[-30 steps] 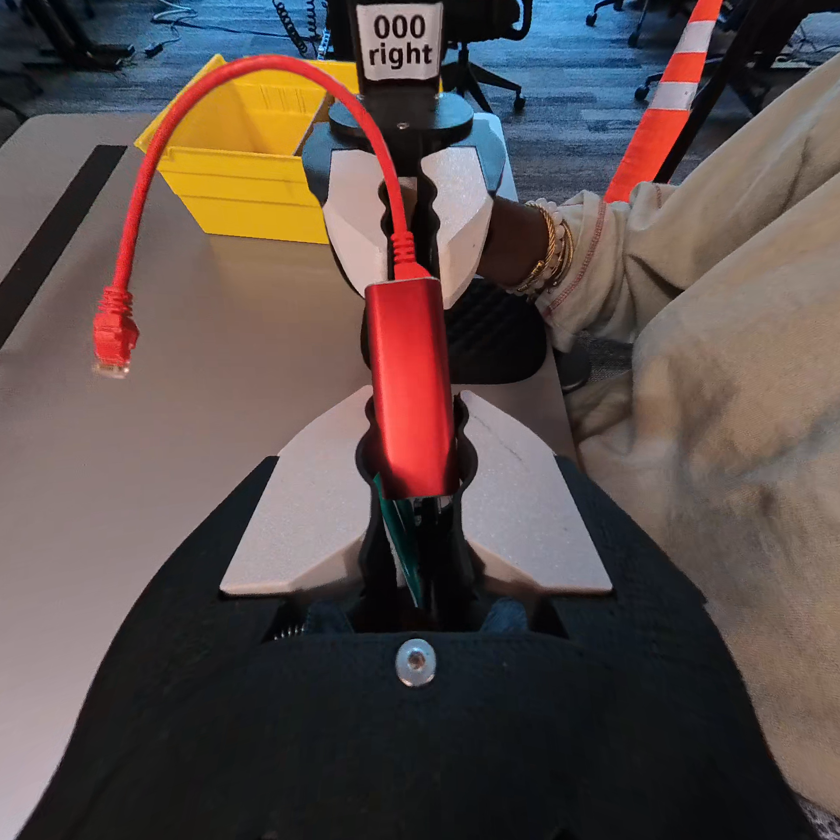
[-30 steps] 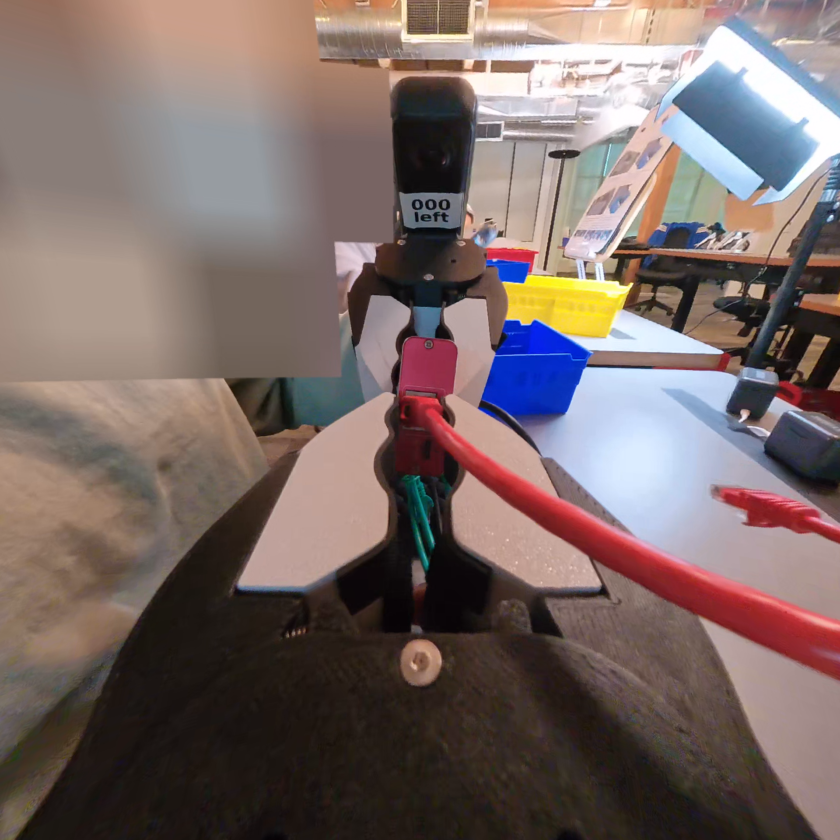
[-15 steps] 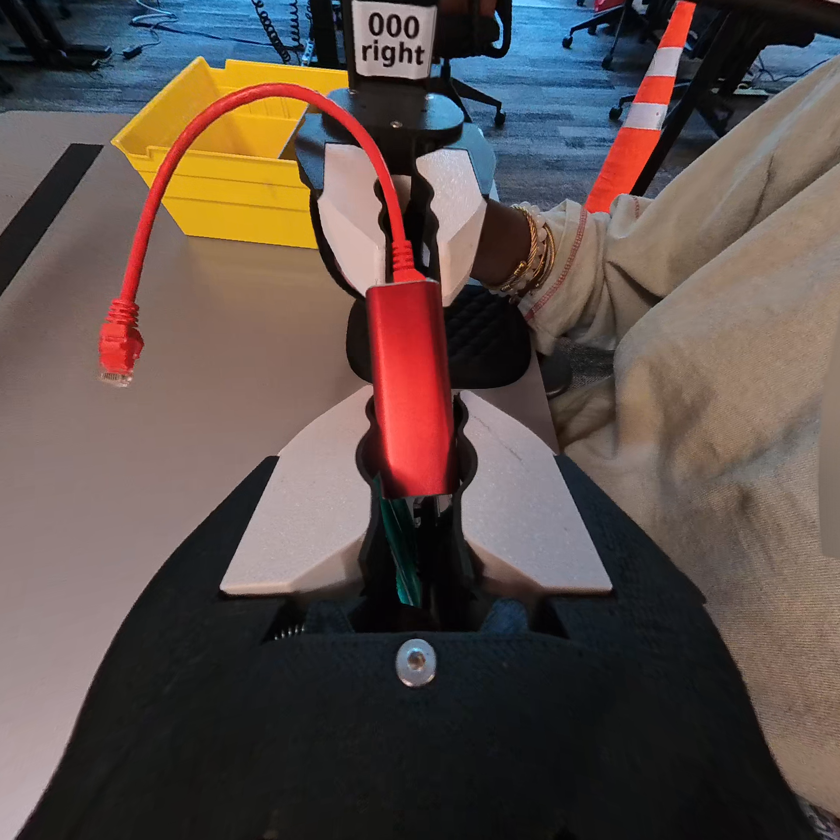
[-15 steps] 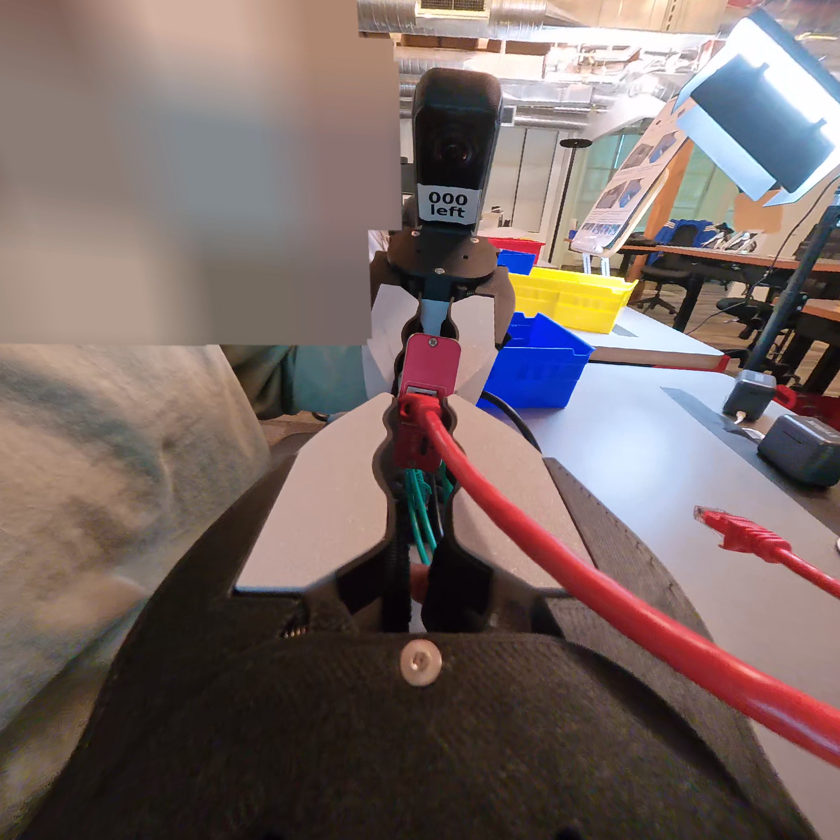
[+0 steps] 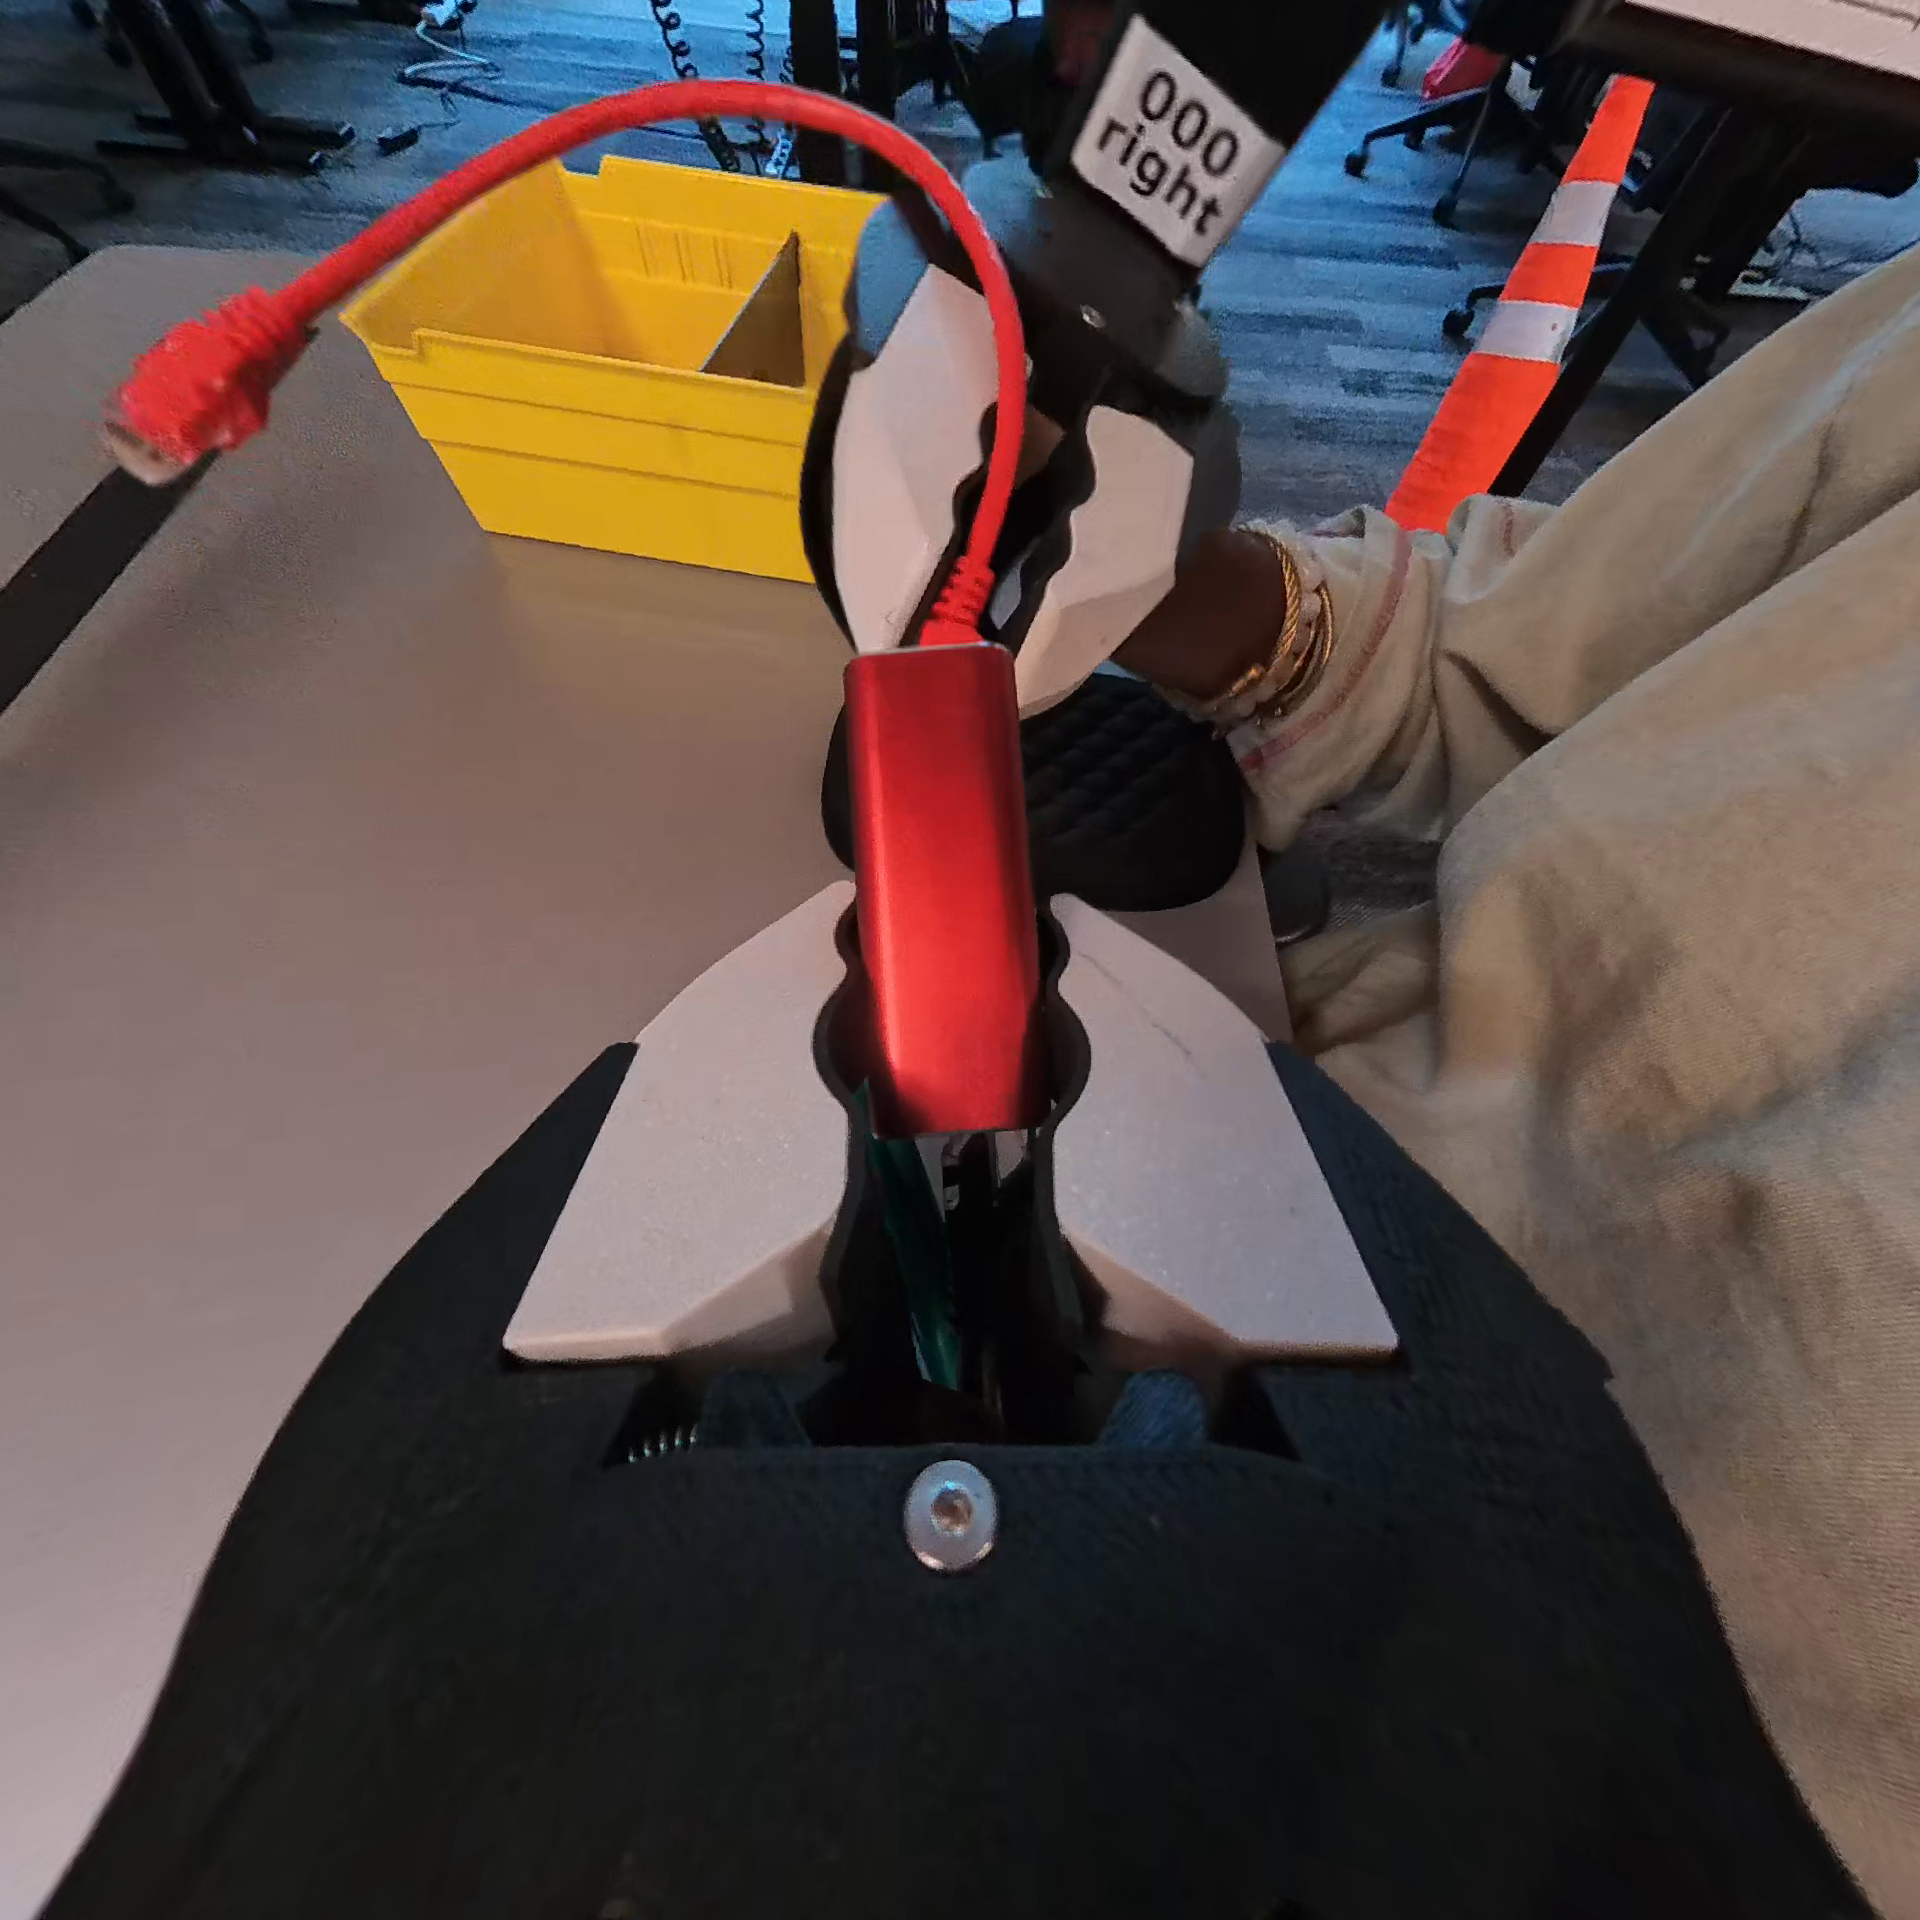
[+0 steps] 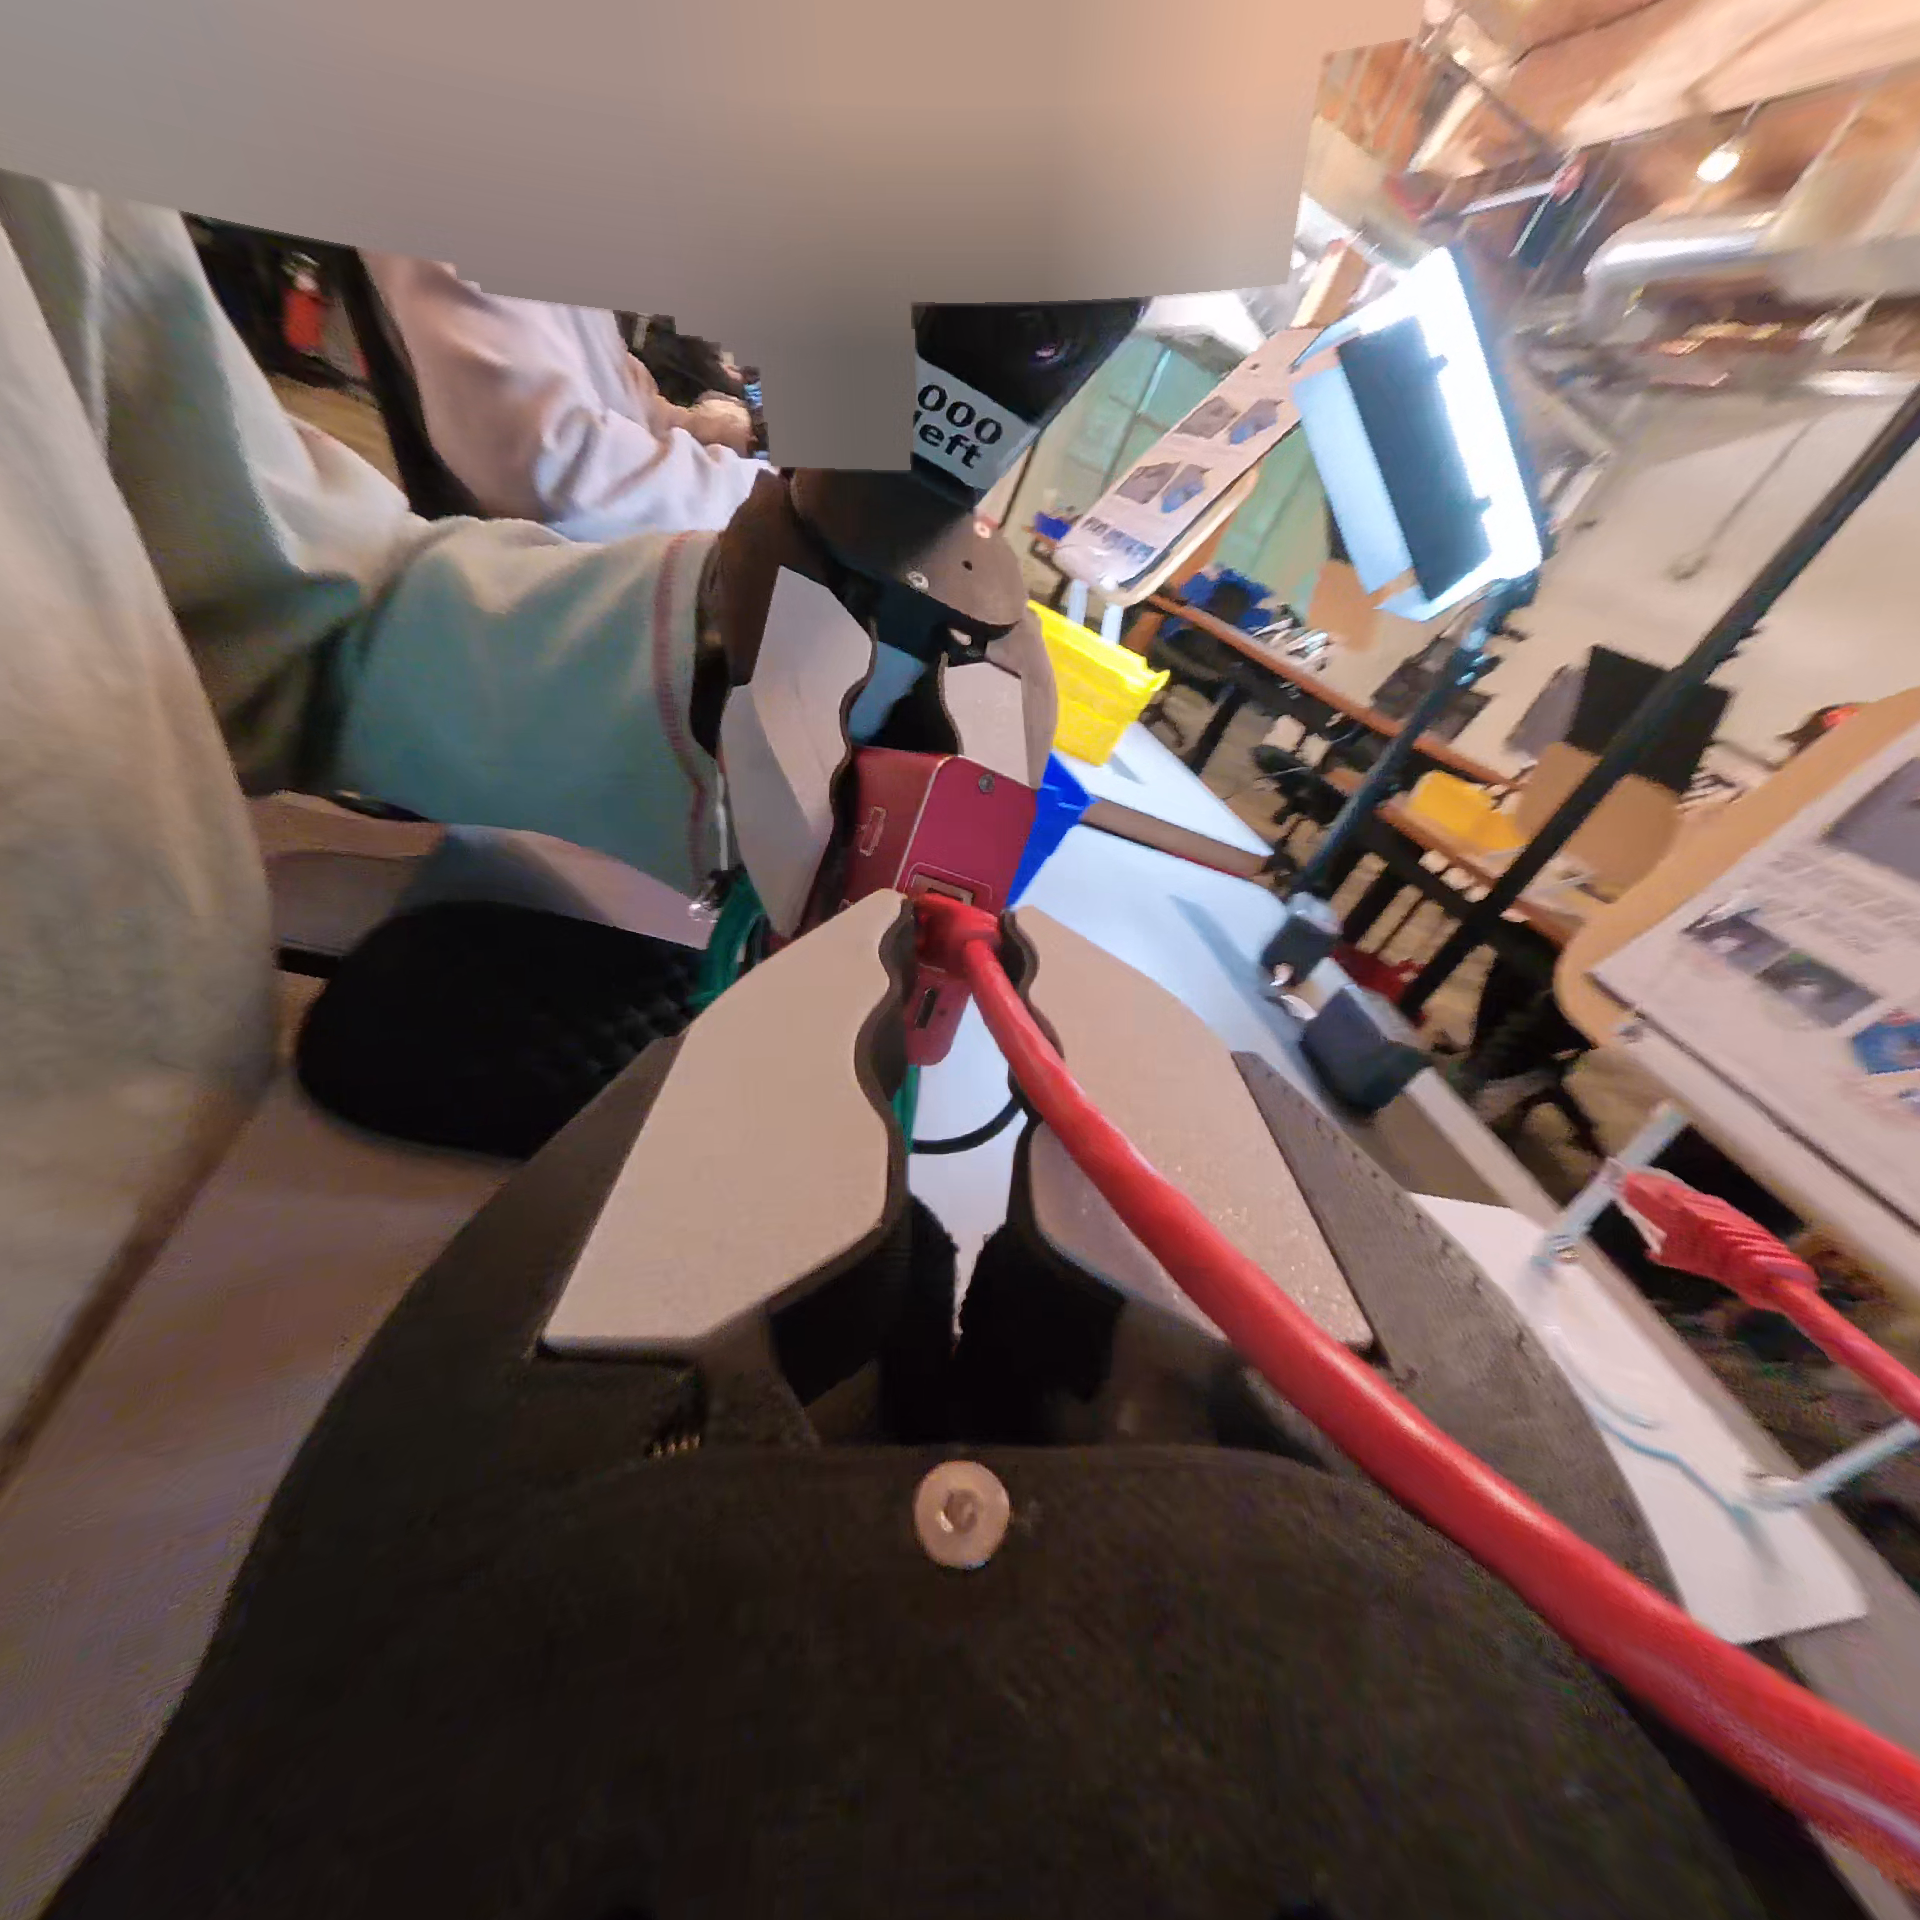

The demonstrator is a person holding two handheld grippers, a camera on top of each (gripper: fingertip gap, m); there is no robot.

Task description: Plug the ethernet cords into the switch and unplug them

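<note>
The left gripper (image 5: 945,997) is clamped on the near end of the switch (image 5: 940,883), a slim red metal block that sticks straight out from between its fingers (image 5: 707,1174) above the table (image 5: 416,831). A red cord (image 5: 790,104) is plugged into the far end of the switch; from there it rises, arches over to the left and ends in a free plug (image 5: 187,390) hanging in the air left of the switch, apart from everything. Green cords (image 5: 920,1247) run back from the near end of the switch into the left gripper's body.

The right gripper (image 5: 997,582) faces the switch from the far side, tilted. In the right wrist view this right gripper (image 6: 951,966) is half closed, its tips set on either side of the cord's plug (image 6: 940,925) right where it enters the switch (image 6: 935,831); whether the fingers (image 6: 769,1091) actually press on the plug cannot be told. The cord (image 6: 1299,1340) trails back over the right finger.

Beyond the switch a yellow bin (image 5: 623,416) stands on the table. To the right of the switch are the person's sleeve (image 5: 1455,644) and an orange cone (image 5: 1527,312) on the floor.
</note>
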